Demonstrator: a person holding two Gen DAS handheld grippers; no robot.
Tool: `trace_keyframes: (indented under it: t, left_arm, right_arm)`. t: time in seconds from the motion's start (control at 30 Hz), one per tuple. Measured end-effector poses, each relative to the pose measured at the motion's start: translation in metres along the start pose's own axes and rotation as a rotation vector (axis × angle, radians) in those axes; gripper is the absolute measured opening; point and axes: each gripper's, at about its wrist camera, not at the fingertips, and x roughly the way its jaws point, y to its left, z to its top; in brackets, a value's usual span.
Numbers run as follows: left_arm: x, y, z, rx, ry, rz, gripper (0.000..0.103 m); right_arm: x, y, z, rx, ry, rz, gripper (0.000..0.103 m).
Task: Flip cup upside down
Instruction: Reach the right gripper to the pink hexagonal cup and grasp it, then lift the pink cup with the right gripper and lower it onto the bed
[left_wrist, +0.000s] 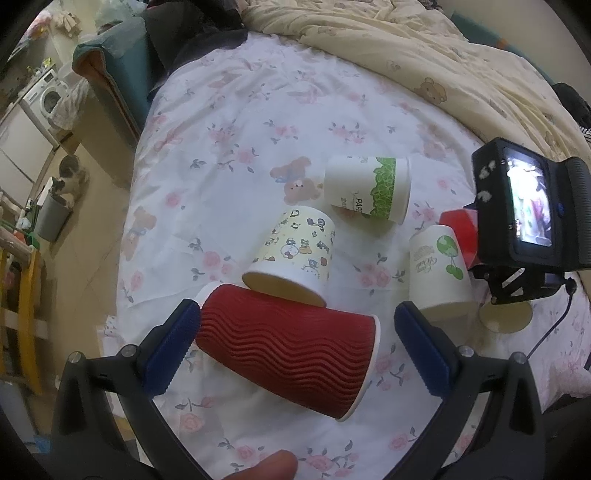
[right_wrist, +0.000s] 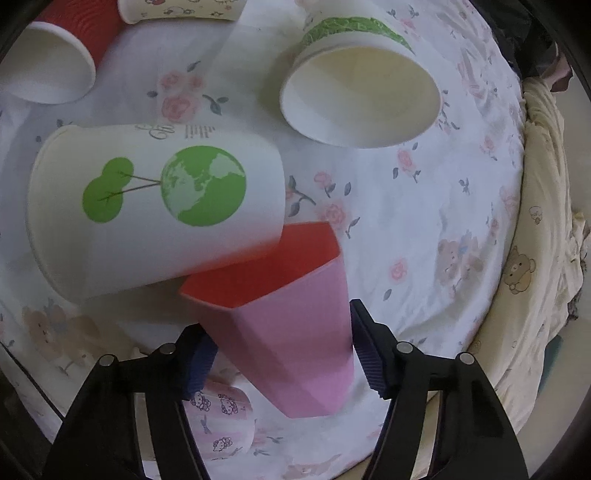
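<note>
A: Left wrist view, far left first: the left gripper (left_wrist: 295, 330) hangs over the floral bedsheet (left_wrist: 229, 122), jaws spread wide, nothing clamped. Between its blue pads (left_wrist: 171, 347) lies the red ribbed cup (left_wrist: 286, 347), on its side, mouth toward the right.

B: Is it touching either pad?

A: The left pad is right at its base; the right pad stands clear of the rim. Just behind it, the cartoon-print cup (left_wrist: 295, 254) lies tipped, mouth toward the camera, resting against the red one.

B: And further right?

A: The leaf-band cup (left_wrist: 369, 190) lies on its side, then the globe-print cup (left_wrist: 439, 273) stands mouth-down.

B: Over to the right wrist view.

A: The globe-print cup (right_wrist: 155, 206) fills the left side, and the leaf-band cup (right_wrist: 360, 96) shows its open mouth above. The right gripper (right_wrist: 280, 354) is closed on the pink cup (right_wrist: 295, 343), both pads pressed against its sides. That cup is tilted, red inside, mouth pointing away and touching the globe-print cup. A Hello Kitty cup (right_wrist: 221, 421) sits below the left finger.
</note>
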Motion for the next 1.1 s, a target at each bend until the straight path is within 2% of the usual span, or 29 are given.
trace_keyframes:
  t: [0.33,0.43,0.6,0.7,0.97,1.1]
  left_arm:
    - [-0.017,0.001,-0.009,-0.004,-0.028,-0.016,0.103]
    - [-0.028,0.001,-0.015,0.002,-0.043,-0.024,0.103]
    - [-0.048,0.009,-0.03,-0.014,-0.054,-0.05,0.103]
    - [-0.059,0.018,-0.043,-0.021,-0.065,-0.055,0.103]
    - [-0.078,0.048,-0.08,-0.065,-0.059,-0.061,0.103]
    - [-0.076,0.056,-0.096,-0.09,-0.009,-0.093,0.103]
  right_arm:
    - [-0.08,-0.018,-0.029,0.213,-0.102,-0.051,0.064]
    - [-0.107,-0.013,-0.039,0.299,-0.137,-0.026,0.064]
    - [-0.142,0.021,-0.051,0.431,-0.195,0.039,0.064]
    - [-0.16,0.044,-0.062,0.538,-0.247,0.113,0.064]
    - [-0.162,0.102,-0.072,0.774,-0.375,0.368,0.064]
    - [-0.154,0.133,-0.068,0.878,-0.443,0.516,0.064]
